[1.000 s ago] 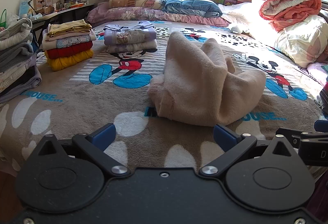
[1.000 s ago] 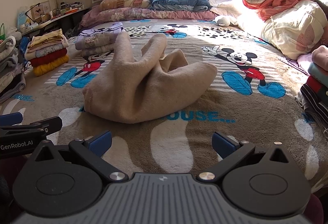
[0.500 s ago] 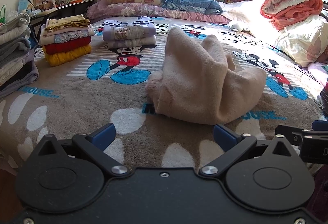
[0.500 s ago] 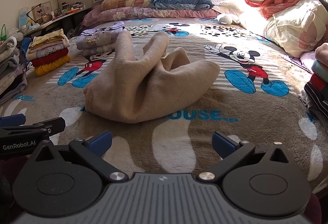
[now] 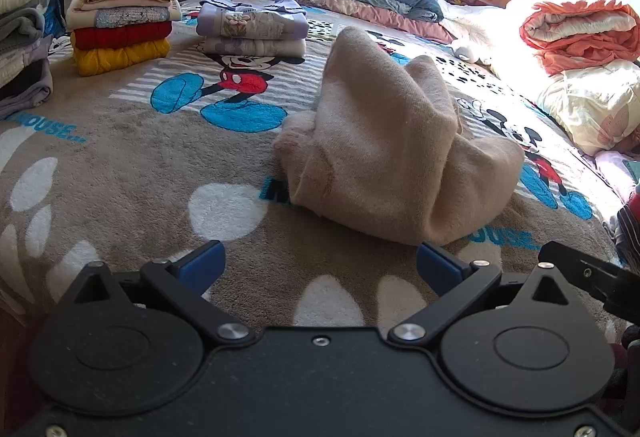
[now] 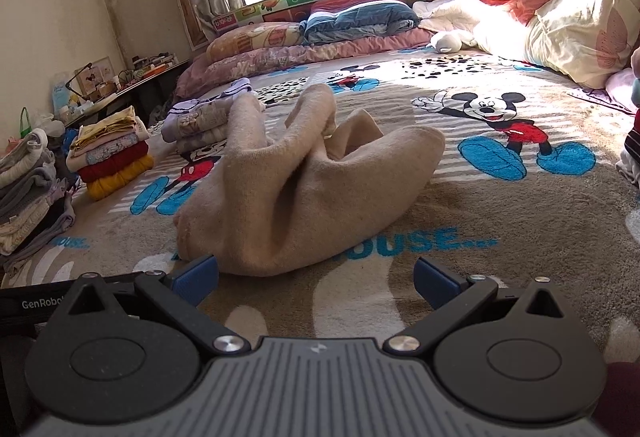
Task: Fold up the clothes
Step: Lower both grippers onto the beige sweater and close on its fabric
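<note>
beige fleece garment (image 5: 392,157) slumped in a heap near Mickey print (image 5: 236,77) | looks soft, light, floppy, probably best pinched at an edge | left gripper (image 5: 320,261) and right gripper (image 6: 316,273) both spread wide, nothing held

Both tongs have moved nearer the crumpled beige fleece garment (image 5: 384,157): it now fills more of the centre in both views, its near edge just above the blue fingertips (image 6: 196,277).

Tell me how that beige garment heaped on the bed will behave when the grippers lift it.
The beige garment will probably be floppy: it slumps in soft folds and peaks on the blanket. It looks fuzzy and thick, so likely grippy rather than slippery, though bulky between the fingers. Lifted at one point it will likely drape and unfold. Both the left gripper and right gripper are open.
</note>
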`<state>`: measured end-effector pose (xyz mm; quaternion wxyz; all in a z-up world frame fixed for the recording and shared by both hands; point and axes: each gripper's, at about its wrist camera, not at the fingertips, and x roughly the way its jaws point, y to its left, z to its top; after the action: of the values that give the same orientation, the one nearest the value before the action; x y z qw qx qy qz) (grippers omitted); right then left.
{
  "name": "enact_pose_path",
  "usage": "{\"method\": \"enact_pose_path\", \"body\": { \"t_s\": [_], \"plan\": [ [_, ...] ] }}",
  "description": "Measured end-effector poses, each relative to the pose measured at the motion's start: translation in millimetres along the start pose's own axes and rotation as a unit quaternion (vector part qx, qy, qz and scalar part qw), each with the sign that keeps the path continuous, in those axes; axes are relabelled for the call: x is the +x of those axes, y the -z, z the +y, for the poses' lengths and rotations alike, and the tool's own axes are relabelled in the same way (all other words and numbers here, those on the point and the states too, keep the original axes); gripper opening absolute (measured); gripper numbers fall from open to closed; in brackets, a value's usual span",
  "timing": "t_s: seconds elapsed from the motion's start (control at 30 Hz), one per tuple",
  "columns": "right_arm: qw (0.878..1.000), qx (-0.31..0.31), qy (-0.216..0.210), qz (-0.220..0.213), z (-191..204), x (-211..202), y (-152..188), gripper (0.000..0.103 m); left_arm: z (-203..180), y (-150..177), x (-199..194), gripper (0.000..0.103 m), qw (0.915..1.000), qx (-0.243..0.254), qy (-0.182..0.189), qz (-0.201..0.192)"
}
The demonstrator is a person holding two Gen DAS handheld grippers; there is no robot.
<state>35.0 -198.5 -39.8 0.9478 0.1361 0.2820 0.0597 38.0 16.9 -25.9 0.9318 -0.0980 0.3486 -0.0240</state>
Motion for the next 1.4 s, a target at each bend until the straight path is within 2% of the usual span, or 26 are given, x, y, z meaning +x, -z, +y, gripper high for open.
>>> {"method": "enact_pose_path", "body": {
  "t_s": [0.3,0.43,0.57,0.7,0.8,0.9,1.0,1.2,1.4],
  "plan": [
    [0.998,0.034,-0.057,-0.006,-21,25,9,0.103,8,-10,25,0.103,0.998,-0.035,0.042,0.031],
    [0.996,0.058,-0.075,-0.002,-34,32,5,0.103,11,-25,34,0.103,0.9957,-0.045,0.067,0.045],
    [0.993,0.06,-0.098,-0.002,-42,39,-9,0.103,10,-46,38,0.103,0.9948,-0.047,0.083,0.036],
    [0.994,0.033,-0.104,0.01,-40,52,-26,0.103,8,-71,46,0.102,0.995,-0.036,0.088,0.027],
    [0.994,0.015,-0.11,0.003,-39,57,-40,0.103,10,-91,54,0.102,0.9961,-0.026,0.083,0.017],
    [0.992,-0.017,-0.121,-0.038,-40,57,-58,0.103,11,-111,64,0.102,0.9969,-0.005,0.079,-0.001],
    [0.99,-0.019,-0.134,-0.044,-48,67,-83,0.103,10,-131,76,0.101,0.9968,0.012,0.078,-0.01],
    [0.99,-0.044,-0.131,0.01,-53,110,-141,0.103,11,-173,101,0.098,0.9959,-0.001,0.09,-0.013],
    [0.991,-0.019,-0.13,0.039,-49,160,-174,0.102,8,-207,128,0.095,0.9942,-0.035,0.101,-0.006]
  ]
}}
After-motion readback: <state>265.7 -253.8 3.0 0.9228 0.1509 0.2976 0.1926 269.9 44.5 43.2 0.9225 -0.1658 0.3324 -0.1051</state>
